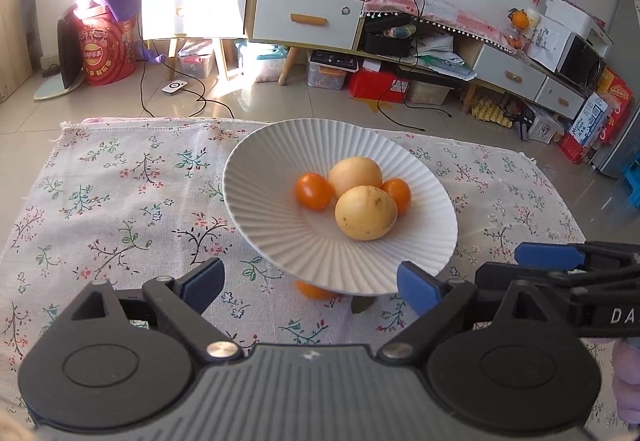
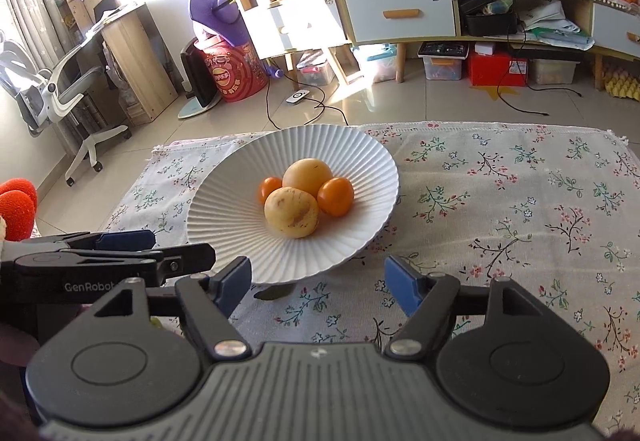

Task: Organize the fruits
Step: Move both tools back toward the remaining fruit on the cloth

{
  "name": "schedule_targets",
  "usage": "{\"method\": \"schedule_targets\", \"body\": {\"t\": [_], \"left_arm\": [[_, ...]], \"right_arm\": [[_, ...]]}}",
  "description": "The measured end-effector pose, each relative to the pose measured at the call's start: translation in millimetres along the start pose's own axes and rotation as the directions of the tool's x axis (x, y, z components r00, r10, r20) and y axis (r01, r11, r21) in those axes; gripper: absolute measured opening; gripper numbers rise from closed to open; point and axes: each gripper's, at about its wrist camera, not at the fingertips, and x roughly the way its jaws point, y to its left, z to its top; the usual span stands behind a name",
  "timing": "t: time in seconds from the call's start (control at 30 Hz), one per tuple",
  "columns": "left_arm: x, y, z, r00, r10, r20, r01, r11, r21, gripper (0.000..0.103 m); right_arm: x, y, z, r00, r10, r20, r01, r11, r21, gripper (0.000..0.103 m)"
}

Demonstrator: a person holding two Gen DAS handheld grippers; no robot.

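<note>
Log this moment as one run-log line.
plate: four fruits, two yellow, two orange | left gripper: open, empty | right gripper: open, empty | orange fruit under plate rim

A ribbed white plate [image 1: 280,241] stands near the far edge of the cloth-covered surface [image 1: 120,201]. It holds two yellow round fruits [image 1: 366,213] touching, flanked by two small orange fruits [image 1: 313,191]; another orange fruit [image 1: 312,291] lies beneath its near rim.
</note>
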Motion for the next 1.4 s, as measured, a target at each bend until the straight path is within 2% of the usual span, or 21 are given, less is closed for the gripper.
{"method": "schedule_targets", "body": {"t": [0.17, 0.37, 0.6, 0.93, 1.27, 1.4], "left_arm": [[-10.3, 4.5, -15.8, 1.0, 0.001, -0.009, 0.0, 0.999, 0.046, 0.081], [-21.1, 6.8, -31.3, 1.0, -0.016, -0.018, 0.018, 0.994, 0.107, 0.081], [-27.6, 11.1, -49.0, 0.999, -0.022, -0.038, 0.027, 0.988, 0.151, 0.081], [-15.5, 4.1, -75.3, 0.992, -0.074, -0.104, 0.097, 0.966, 0.24, 0.08], [-15.9, -2.4, -84.0, 0.987, -0.134, -0.089, 0.155, 0.936, 0.315, 0.07], [-12.5, -0.6, -89.1, 0.986, -0.147, -0.083, 0.167, 0.922, 0.35, 0.059]], "right_arm": [[-7.2, 9.0, -12.5, 1.0, 0.003, -0.006, -0.003, 0.999, -0.048, 0.083], [-14.7, 14.7, -23.0, 1.0, 0.022, -0.017, -0.022, 0.999, -0.046, 0.094], [-21.3, 19.7, -40.7, 0.999, 0.032, -0.038, -0.034, 0.997, -0.068, 0.097], [-24.7, 26.9, -55.2, 0.998, 0.014, -0.054, -0.022, 0.989, -0.149, 0.097], [-16.9, 27.1, -59.2, 0.998, 0.019, -0.056, -0.028, 0.986, -0.164, 0.097], [-10.0, 27.6, -63.9, 0.998, 0.016, -0.063, -0.027, 0.984, -0.176, 0.096]]}}
